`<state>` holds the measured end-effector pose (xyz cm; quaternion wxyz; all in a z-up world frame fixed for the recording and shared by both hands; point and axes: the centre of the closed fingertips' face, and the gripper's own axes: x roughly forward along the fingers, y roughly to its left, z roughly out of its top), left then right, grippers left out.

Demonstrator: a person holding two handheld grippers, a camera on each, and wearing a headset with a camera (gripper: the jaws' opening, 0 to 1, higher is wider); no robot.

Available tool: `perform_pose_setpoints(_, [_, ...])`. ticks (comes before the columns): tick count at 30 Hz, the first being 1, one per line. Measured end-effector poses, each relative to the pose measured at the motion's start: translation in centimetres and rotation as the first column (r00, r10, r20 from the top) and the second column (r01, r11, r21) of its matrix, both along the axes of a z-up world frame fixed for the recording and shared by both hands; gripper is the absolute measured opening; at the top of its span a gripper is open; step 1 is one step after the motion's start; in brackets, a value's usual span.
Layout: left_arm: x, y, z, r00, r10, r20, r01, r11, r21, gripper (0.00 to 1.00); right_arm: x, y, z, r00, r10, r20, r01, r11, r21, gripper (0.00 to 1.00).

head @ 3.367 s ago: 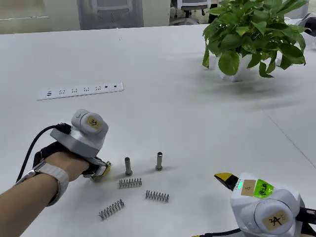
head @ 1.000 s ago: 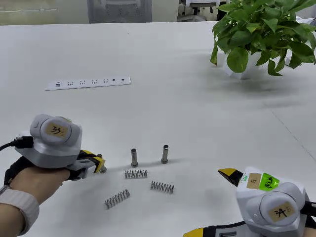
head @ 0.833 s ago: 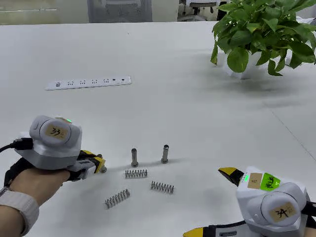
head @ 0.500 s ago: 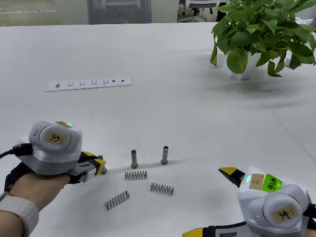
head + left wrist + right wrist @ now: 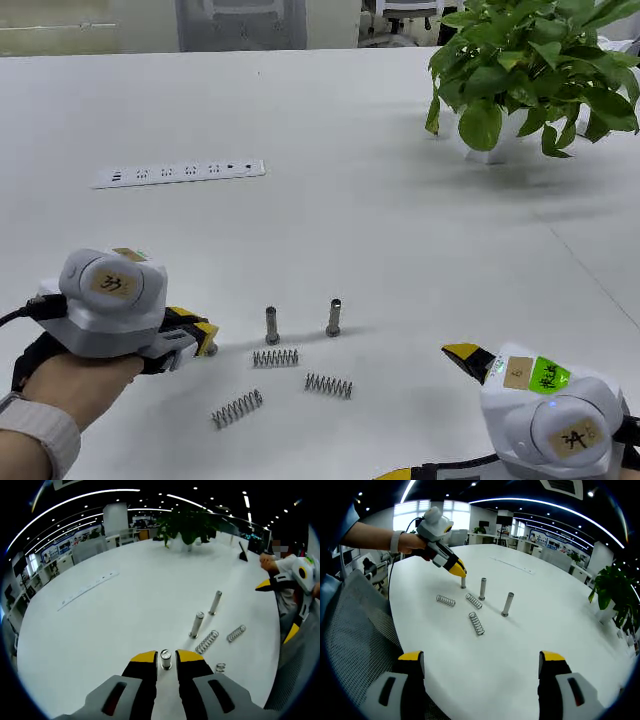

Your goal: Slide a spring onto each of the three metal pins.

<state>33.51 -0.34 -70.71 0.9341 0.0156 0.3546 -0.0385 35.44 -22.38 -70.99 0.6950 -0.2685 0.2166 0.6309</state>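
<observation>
Two metal pins (image 5: 271,325) (image 5: 334,317) stand upright mid-table. In front of them lie three springs (image 5: 275,357) (image 5: 328,385) (image 5: 237,408). A third pin (image 5: 165,658) stands on the table to their left. My left gripper (image 5: 206,340) has its yellow tips closed in on that pin's top; the same pin (image 5: 463,583) pokes out below the tips in the right gripper view. My right gripper (image 5: 481,656) is wide open with nothing between its jaws, hovering near the table's front edge (image 5: 462,355), right of the springs.
A white power strip (image 5: 180,171) lies further back on the left. A potted plant (image 5: 530,70) stands at the back right. A mesh chair (image 5: 355,645) sits beside the table edge. The white tabletop (image 5: 380,230) stretches wide behind the pins.
Since the oldest frame the left hand has swung back to the left while its tips stayed at the third pin. The right gripper, springs and other pins have barely shifted.
</observation>
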Motion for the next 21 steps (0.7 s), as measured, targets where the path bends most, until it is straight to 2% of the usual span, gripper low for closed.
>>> perform_pose_setpoints(7, [0.1,-0.3,0.1,1.000,-0.023,0.015,0.023,1.000,-0.009,0.25,-0.1,0.0,0.0,1.000,0.002,0.003,-0.002,1.000,-0.004,0.96])
perform_pose_setpoints(11, [0.2,-0.5,0.4,0.999,-0.031,0.043,0.033,0.999,-0.034,0.37,-0.1,0.0,0.0,1.000,0.001,0.005,-0.001,1.000,-0.003,0.96])
perform_pose_setpoints(14, [0.1,-1.1,0.7,0.997,-0.048,0.060,0.052,0.996,-0.073,0.49,-0.1,0.0,0.0,1.000,0.002,0.004,-0.002,1.000,-0.004,0.96])
perform_pose_setpoints(16, [0.1,-1.3,1.2,0.995,-0.055,0.084,0.061,0.996,-0.070,0.54,-0.2,0.0,0.0,1.000,0.003,0.005,-0.003,1.000,-0.004,0.96])
perform_pose_setpoints(21, [-0.2,-1.5,2.0,0.992,-0.061,0.110,0.071,0.993,-0.094,0.67,-0.1,0.0,0.0,1.000,0.003,0.004,-0.003,1.000,-0.004,0.96])
